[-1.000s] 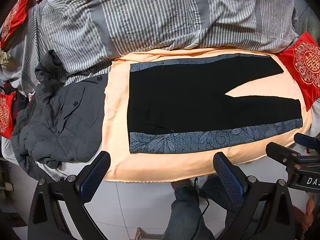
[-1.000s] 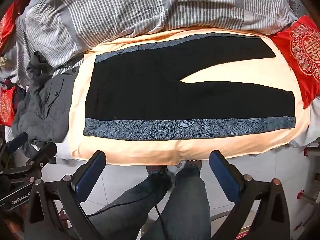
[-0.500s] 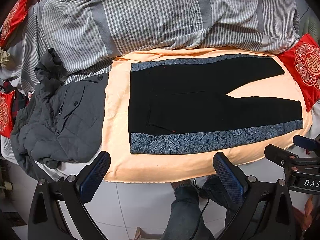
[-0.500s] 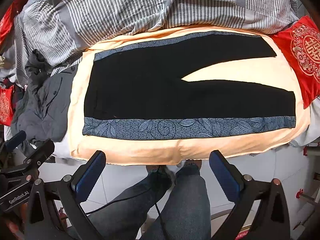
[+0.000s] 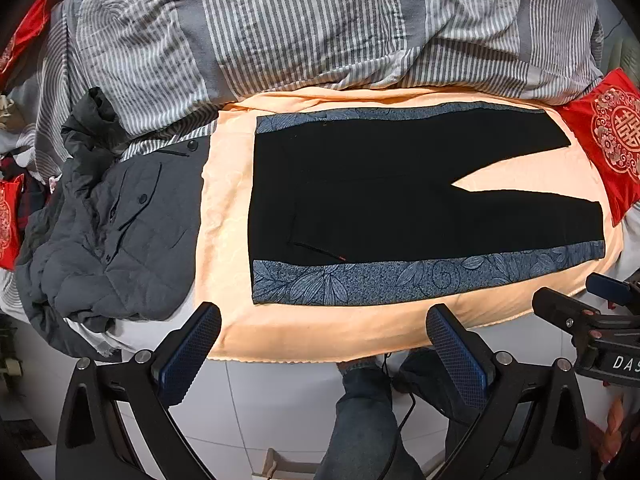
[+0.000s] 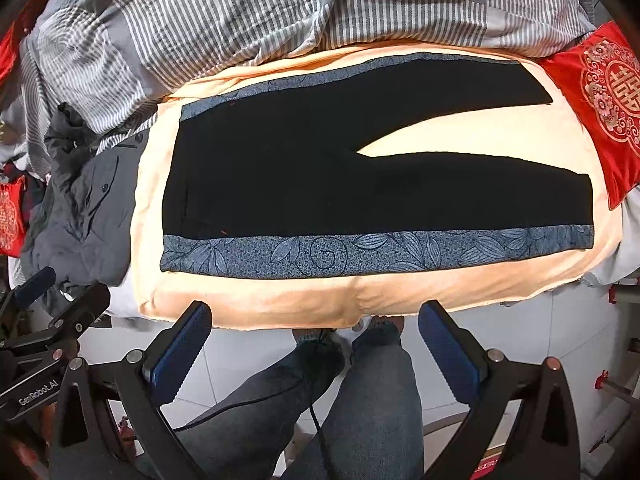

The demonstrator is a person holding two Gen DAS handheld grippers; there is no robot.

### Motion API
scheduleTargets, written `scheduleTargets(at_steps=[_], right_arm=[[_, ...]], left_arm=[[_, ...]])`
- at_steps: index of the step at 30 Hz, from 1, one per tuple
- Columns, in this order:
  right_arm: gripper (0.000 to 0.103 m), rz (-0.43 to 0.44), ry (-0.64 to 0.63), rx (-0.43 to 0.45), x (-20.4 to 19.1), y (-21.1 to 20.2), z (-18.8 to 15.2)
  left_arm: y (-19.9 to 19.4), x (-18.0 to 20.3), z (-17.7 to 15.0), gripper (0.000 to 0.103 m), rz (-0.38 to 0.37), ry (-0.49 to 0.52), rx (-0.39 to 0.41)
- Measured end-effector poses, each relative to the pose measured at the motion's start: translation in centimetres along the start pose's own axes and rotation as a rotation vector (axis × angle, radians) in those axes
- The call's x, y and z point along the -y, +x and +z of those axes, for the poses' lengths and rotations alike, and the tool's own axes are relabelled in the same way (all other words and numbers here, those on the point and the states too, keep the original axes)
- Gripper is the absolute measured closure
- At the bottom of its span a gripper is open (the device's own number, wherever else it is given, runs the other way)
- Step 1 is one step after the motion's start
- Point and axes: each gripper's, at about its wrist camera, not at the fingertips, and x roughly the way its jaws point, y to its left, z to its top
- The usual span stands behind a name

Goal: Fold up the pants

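Pants (image 5: 400,208), black with a blue-grey leaf-patterned band along each outer side, lie flat and unfolded on a peach blanket (image 5: 320,332) spread over the bed, waist to the left, legs parted in a narrow V to the right. In the left wrist view the left claw (image 5: 324,344) hangs spread wide and empty above the white tiled floor (image 5: 260,400), short of the blanket's near edge; its ribbed blue pads (image 5: 188,354) touch nothing. A rumpled grey quilted jacket (image 5: 116,232) crowds the blanket's left edge, a striped duvet (image 5: 300,28) lies bunched behind, and a red embroidered cushion (image 5: 612,144) sits by the leg cuffs. In the right wrist view the right claw (image 6: 312,340) is likewise wide apart and holds nothing, poised over the person's jeans-clad legs (image 6: 368,400), with the pants (image 6: 320,184) beyond the blanket's hanging front edge.
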Motion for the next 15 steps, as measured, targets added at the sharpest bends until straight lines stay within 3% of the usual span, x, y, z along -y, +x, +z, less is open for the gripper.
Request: scheduleTargets(at_steps=[7, 15], right_arm=[[0.000, 0.043, 0.049, 0.015, 1.5, 0.7, 0.9], [0.000, 0.153, 0.076, -0.032, 2.6, 4.6, 0.6]], left_arm=[[1.5, -0.6, 0.4, 0.000, -0.002, -0.038, -0.006], [8.0, -3.0, -0.3, 0.000, -0.108, -0.191, -0.100]])
